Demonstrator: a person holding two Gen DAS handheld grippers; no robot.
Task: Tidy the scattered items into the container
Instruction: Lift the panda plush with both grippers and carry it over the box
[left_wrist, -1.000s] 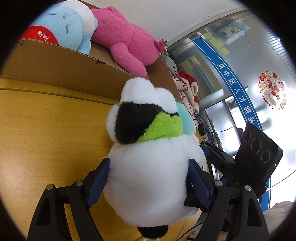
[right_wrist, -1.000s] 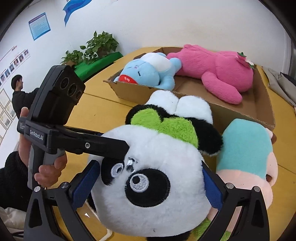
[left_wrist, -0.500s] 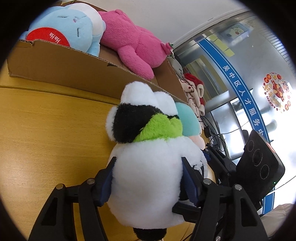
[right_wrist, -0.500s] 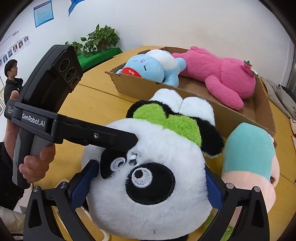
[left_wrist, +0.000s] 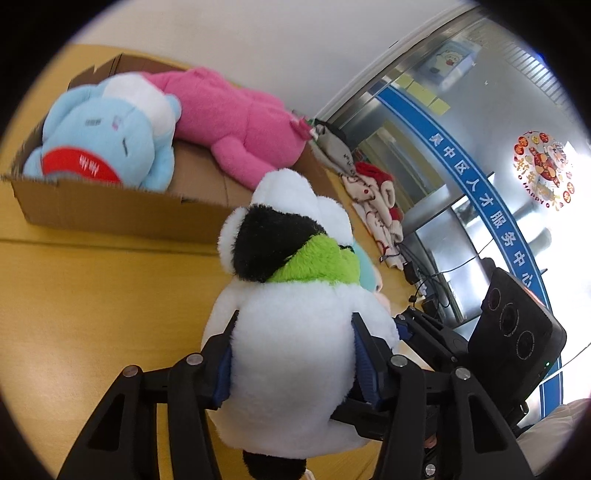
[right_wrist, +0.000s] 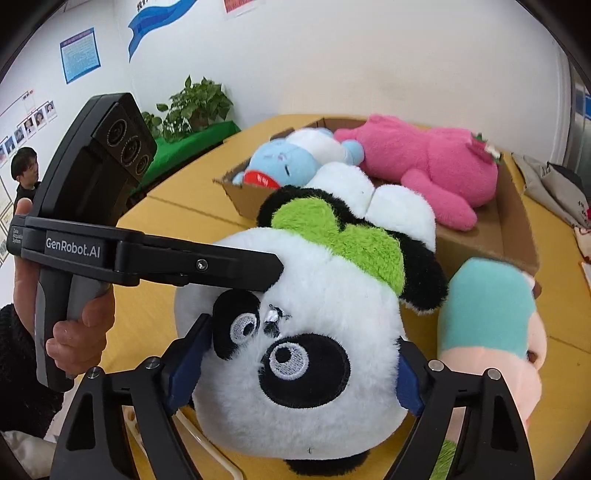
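Observation:
A panda plush (left_wrist: 295, 354) (right_wrist: 306, 354) with a green patch on its head is held above the yellow table by both grippers. My left gripper (left_wrist: 293, 362) is shut on its back and sides. My right gripper (right_wrist: 295, 365) is shut on its face. The left gripper's body (right_wrist: 110, 243) crosses the right wrist view. The cardboard box (left_wrist: 110, 212) (right_wrist: 517, 236) lies beyond, holding a blue plush (left_wrist: 107, 144) (right_wrist: 288, 166) and a pink plush (left_wrist: 236, 122) (right_wrist: 424, 162). A teal and pink plush (right_wrist: 491, 325) lies on the table right of the panda.
Folded clothes and small toys (left_wrist: 373, 199) lie on the table past the box, with cables (left_wrist: 413, 269) nearby. A potted plant (right_wrist: 195, 107) stands at the far left. A person (right_wrist: 24, 173) stands by the wall.
Both grippers have lifted the panda higher, so the box's inside shows more. The left gripper's fingers have squeezed in further on the plush.

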